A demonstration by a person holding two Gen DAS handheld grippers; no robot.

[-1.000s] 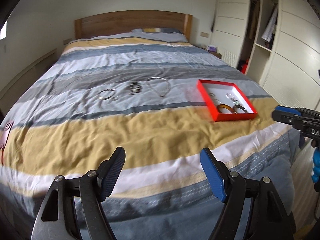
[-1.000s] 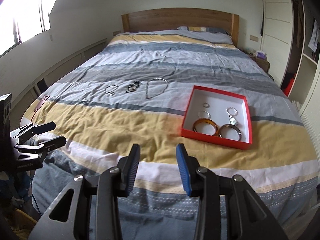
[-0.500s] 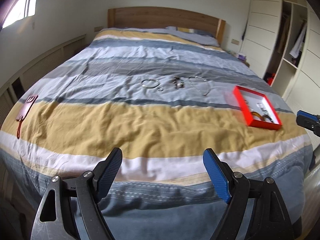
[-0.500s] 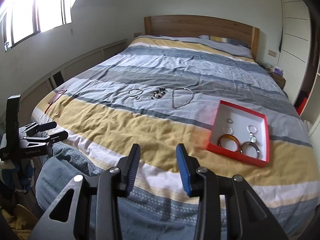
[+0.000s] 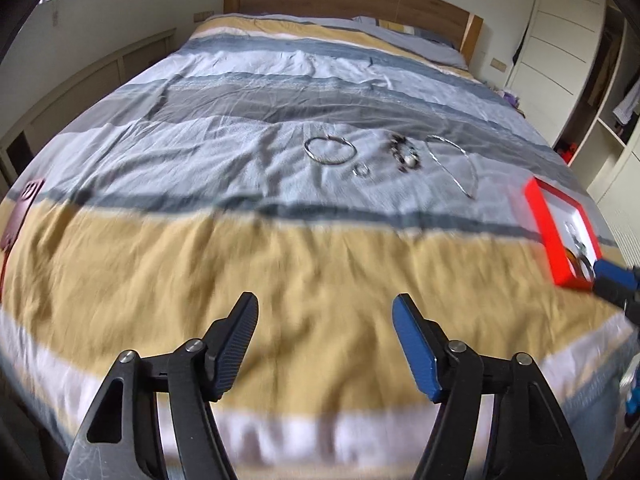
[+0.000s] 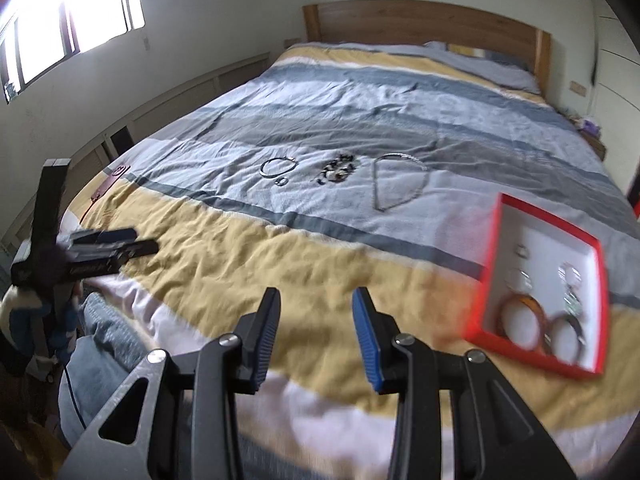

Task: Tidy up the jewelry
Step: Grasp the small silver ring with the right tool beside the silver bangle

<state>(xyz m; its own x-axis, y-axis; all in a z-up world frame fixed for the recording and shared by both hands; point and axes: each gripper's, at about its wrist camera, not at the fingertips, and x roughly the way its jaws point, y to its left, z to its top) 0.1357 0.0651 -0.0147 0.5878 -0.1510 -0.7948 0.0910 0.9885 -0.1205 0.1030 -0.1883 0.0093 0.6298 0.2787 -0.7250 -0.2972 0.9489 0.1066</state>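
Observation:
Loose jewelry lies in a row on the striped bedspread: a silver bangle (image 5: 330,151) (image 6: 278,167) with a small ring (image 5: 362,170) (image 6: 282,181) beside it, a dark beaded bracelet (image 5: 406,154) (image 6: 338,168) and a silver necklace (image 5: 456,164) (image 6: 396,180). To their right sits a red box (image 5: 544,228) (image 6: 486,268) with an amber bangle (image 6: 520,318), a dark bangle (image 6: 564,334) and small pieces inside. My left gripper (image 5: 324,312) hovers over the yellow stripe, well short of the jewelry, its jaws closing on nothing. My right gripper (image 6: 316,304) is open and holds nothing, to the left of the box.
A dark red flat object (image 5: 24,208) (image 6: 114,178) lies at the bed's left edge. The wooden headboard (image 6: 420,24) and pillows are at the far end. A wardrobe (image 5: 580,60) stands right of the bed, and a low wall ledge runs along its left side.
Both grippers have moved in over the bed, so the jewelry looms larger. The left jaws stand narrower than half a second ago. The right jaws are unchanged.

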